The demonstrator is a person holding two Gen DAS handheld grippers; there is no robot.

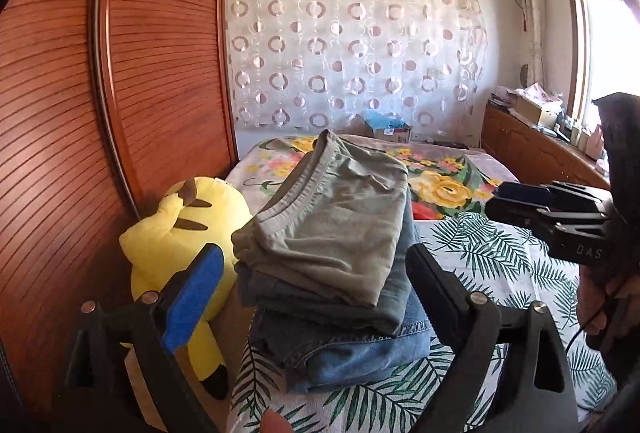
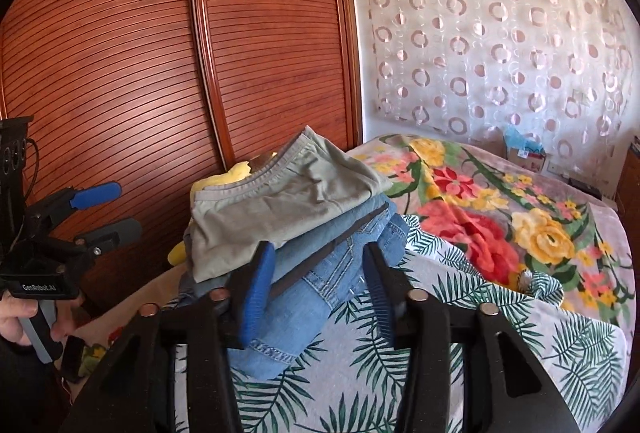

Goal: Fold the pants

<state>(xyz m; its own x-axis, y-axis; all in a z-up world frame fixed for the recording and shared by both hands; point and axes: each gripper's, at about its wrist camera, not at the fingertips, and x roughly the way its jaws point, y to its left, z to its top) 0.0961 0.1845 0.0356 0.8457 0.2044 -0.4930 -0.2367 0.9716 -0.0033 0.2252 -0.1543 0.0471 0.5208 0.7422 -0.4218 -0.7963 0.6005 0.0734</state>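
Note:
A stack of folded pants lies on the bed: grey-green pants (image 1: 340,221) on top of blue jeans (image 1: 360,349). The same stack shows in the right wrist view, grey-green pants (image 2: 280,201) over jeans (image 2: 320,285). My left gripper (image 1: 316,297) is open, its fingers on either side of the stack's near end, holding nothing. It also shows in the right wrist view (image 2: 108,209), open, off to the left of the stack. My right gripper (image 2: 320,285) is open with its fingers on either side of the jeans' near edge. It also shows in the left wrist view (image 1: 520,205).
A yellow plush toy (image 1: 176,233) lies left of the stack against the wooden slatted wardrobe (image 1: 120,73). The bed has a leaf-print sheet (image 1: 500,265) and a floral blanket (image 2: 500,217). A wooden cabinet with clutter (image 1: 532,137) stands at right, below a window.

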